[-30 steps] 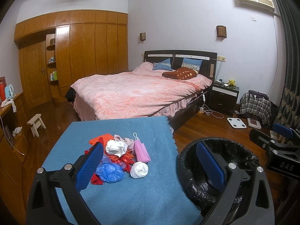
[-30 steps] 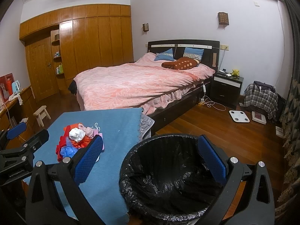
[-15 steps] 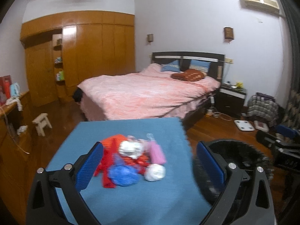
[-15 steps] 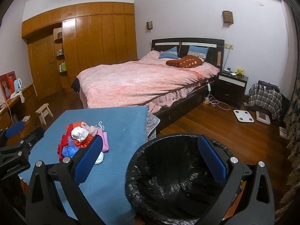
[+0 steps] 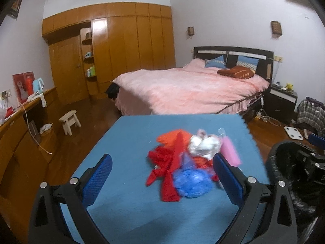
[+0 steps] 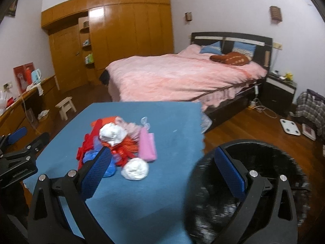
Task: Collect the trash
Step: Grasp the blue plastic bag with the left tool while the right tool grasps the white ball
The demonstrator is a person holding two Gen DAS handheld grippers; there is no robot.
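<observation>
Nearest, left gripper [image 5: 162, 174] and right gripper [image 6: 161, 167], both spread wide, nothing between the blue pads. Just beyond, a trash pile [image 5: 189, 160] near the middle of the blue-covered table [image 5: 126, 142], toward its right edge: blue bag [image 5: 192, 181], red scraps [image 5: 166, 162], white wad [image 6: 112, 133], paper ball [image 6: 135, 168], and pink mask [image 6: 147, 145], long axis running away from the near edge. Off the right edge, black-lined bin [image 6: 264, 185] on wood floor [image 6: 243, 126]. Farther, pink bed [image 5: 189, 89], then wardrobe [image 5: 130, 40].
</observation>
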